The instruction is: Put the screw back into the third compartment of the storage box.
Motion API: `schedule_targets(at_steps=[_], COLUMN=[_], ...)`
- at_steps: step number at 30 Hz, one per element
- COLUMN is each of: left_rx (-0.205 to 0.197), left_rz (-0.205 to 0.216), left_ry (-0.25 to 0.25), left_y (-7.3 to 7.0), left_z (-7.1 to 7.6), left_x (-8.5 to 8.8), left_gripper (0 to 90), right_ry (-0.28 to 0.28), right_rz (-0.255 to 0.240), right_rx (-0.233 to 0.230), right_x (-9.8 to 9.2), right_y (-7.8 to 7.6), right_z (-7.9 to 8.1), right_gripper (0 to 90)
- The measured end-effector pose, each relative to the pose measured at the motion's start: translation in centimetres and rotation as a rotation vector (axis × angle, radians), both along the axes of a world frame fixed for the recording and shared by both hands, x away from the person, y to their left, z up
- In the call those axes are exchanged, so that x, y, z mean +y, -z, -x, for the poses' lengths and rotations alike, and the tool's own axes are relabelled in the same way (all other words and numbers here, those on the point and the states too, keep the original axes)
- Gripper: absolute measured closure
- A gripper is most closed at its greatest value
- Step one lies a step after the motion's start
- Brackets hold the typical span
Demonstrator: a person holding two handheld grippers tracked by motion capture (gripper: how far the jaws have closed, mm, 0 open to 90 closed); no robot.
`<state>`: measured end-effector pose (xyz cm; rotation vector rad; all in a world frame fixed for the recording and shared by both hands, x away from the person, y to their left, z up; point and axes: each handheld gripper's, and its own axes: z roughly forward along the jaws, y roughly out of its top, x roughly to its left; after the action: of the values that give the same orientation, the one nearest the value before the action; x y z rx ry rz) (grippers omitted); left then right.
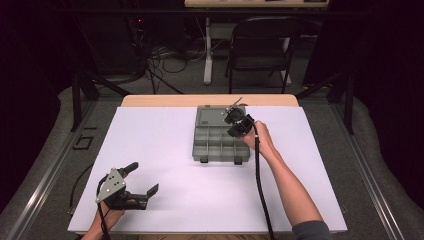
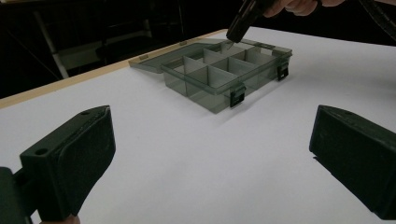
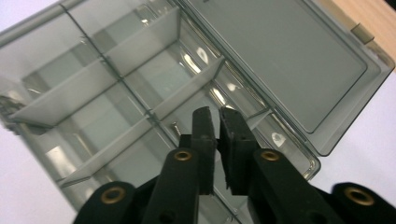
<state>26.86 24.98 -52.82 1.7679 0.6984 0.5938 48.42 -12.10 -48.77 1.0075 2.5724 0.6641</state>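
Note:
A smoky grey compartment box [image 1: 215,142] lies open mid-table, its lid [image 1: 210,116] folded flat toward the far edge. My right gripper [image 1: 234,121] hangs over the box's far right compartments, jaws almost together with only a thin slit and nothing seen between them. In the right gripper view the right gripper [image 3: 217,116] points down into a compartment of the box [image 3: 116,93], and a tiny screw [image 3: 176,126] shows beside the left jaw. My left gripper [image 1: 145,177] rests on the white sheet at the front left, wide open and empty, facing the box [image 2: 219,70].
A white sheet [image 1: 165,150] covers most of the wooden table [image 1: 150,100]. Behind the table stand a black folding chair [image 1: 265,45] and a desk leg with cables on the floor. The right gripper's cable [image 1: 260,185] trails along the forearm.

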Motion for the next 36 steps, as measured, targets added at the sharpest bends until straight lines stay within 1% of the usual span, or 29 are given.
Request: schedule_targets(at_steps=[1, 2, 3, 4, 5, 6, 7, 9, 12, 13, 14, 15, 16, 17, 18, 19, 20, 21, 23, 24, 25, 26, 27, 29, 30, 32, 34, 35, 36], left_rx=[-0.001, -0.001, -0.002, 0.002, 0.002, 0.000, 0.000, 0.000, 0.000, 0.000, 0.000, -0.001, 0.000, 0.000, 0.000, -0.002, -0.001, -0.001, 0.000, -0.001, -0.001, -0.001, -0.002, 0.000, 0.001, 0.000, 0.001, 0.001, 0.000], left_rz=[-0.001, 0.000, 0.001, -0.001, -0.004, -0.001, 0.000, -0.002, 0.000, -0.002, -0.002, -0.002, -0.002, -0.002, 0.000, -0.002, 0.000, -0.003, -0.003, -0.001, 0.000, -0.001, -0.002, -0.004, -0.004, 0.001, -0.001, -0.003, -0.004], left_ry=[0.000, 0.000, -0.001, -0.001, 0.001, -0.001, 0.000, 0.002, -0.001, 0.000, 0.001, 0.001, 0.001, 0.001, -0.001, -0.001, -0.001, 0.001, 0.003, 0.001, 0.000, 0.001, 0.002, 0.004, 0.003, 0.000, 0.002, 0.004, 0.005], left_y=[0.0, 0.0, 0.0, 0.0, 0.0, 0.0, 0.0, 0.0, 0.0, 0.0, 0.0, 0.0, 0.0, 0.0, 0.0, 0.0, 0.0, 0.0, 0.0, 0.0, 0.0, 0.0, 0.0, 0.0, 0.0, 0.0, 0.0, 0.0, 0.0], left_z=[0.0, 0.0, 0.0, 0.0, 0.0, 0.0, 0.0, 0.0, 0.0, 0.0, 0.0, 0.0, 0.0, 0.0, 0.0, 0.0, 0.0, 0.1, 0.1, 0.1, 0.0, 0.0, 0.1, 0.1, 0.1, 0.0, 0.0, 0.0, 0.0], left_x=[0.0, 0.0, 0.0, 0.0, 0.0, 0.0, 0.0, -0.1, -0.1, -0.1, -0.1, -0.1, -0.1, 0.0, 0.0, 0.0, 0.0, 0.0, 0.1, 0.0, 0.0, 0.0, 0.0, 0.0, 0.1, 0.0, 0.0, 0.0, 0.0], left_gripper=[0.2, 0.2, 0.2, 0.2, 0.2, 0.2, 0.2, 0.2, 0.2, 0.2, 0.2, 0.2, 0.2, 0.2, 0.2, 0.2, 0.2, 0.2, 0.2, 0.2, 0.2, 0.2, 0.2, 0.2, 0.2, 0.2, 0.2, 0.3, 0.2], right_ry=[0.011, 0.021, 0.007, 0.004, 0.016, 0.016, 0.000, 0.002, 0.009, 0.009, -0.010, -0.008, -0.022, -0.009, -0.012, -0.006, 0.005, -0.002, -0.004, 0.005, 0.012, 0.006, 0.016, 0.008, 0.017, -0.006, 0.000, 0.008, 0.013], right_rz=[-0.006, -0.016, -0.022, -0.026, -0.054, -0.059, -0.062, -0.063, -0.053, -0.048, -0.043, -0.053, -0.063, -0.079, -0.093, -0.128, -0.144, -0.163, -0.176, -0.196, -0.206, -0.200, -0.208, -0.216, -0.228, -0.245, -0.260, -0.258, -0.268], right_rx=[0.010, 0.018, 0.011, 0.014, 0.020, 0.024, 0.020, 0.029, 0.070, 0.098, 0.094, 0.098, 0.087, 0.085, 0.089, 0.093, 0.095, 0.099, 0.101, 0.110, 0.127, 0.127, 0.151, 0.166, 0.189, 0.195, 0.202, 0.197, 0.195], right_x=[0.0, 0.0, -0.2, -0.2, -0.3, -0.4, -0.5, -0.5, -0.4, -0.3, -0.3, -0.2, -0.2, 0.0, 0.0, 0.1, 0.2, 0.3, 0.3, 0.4, 0.4, 0.4, 0.5, 0.4, 0.4, 0.2, 0.1, 0.2, 0.3], right_y=[0.1, 0.2, 0.2, 0.1, 0.1, 0.0, 0.0, 0.0, 0.2, 0.5, 0.6, 0.8, 0.9, 0.9, 0.9, 0.9, 0.9, 1.0, 1.0, 1.0, 1.1, 1.2, 1.3, 1.5, 1.4, 1.6, 1.7, 1.6, 1.6], right_z=[-0.1, 0.0, -0.2, -0.2, 0.0, 0.0, 0.0, 0.0, 0.0, 0.0, -0.2, -0.2, -0.4, -0.4, -0.6, -0.6, -0.6, -0.7, -0.8, -0.8, -0.7, -0.8, -0.8, -0.8, -0.7, -0.9, -0.9, -0.9, -0.9], right_gripper=[75.6, 75.0, 72.7, 72.0, 72.2, 72.5, 73.9, 75.8, 80.2, 80.2, 79.8, 78.5, 76.6, 74.5, 72.0, 71.0, 70.1, 69.2, 67.2, 66.7, 65.6, 65.0, 63.9, 62.7, 62.3, 60.0, 58.5, 58.3, 57.6])
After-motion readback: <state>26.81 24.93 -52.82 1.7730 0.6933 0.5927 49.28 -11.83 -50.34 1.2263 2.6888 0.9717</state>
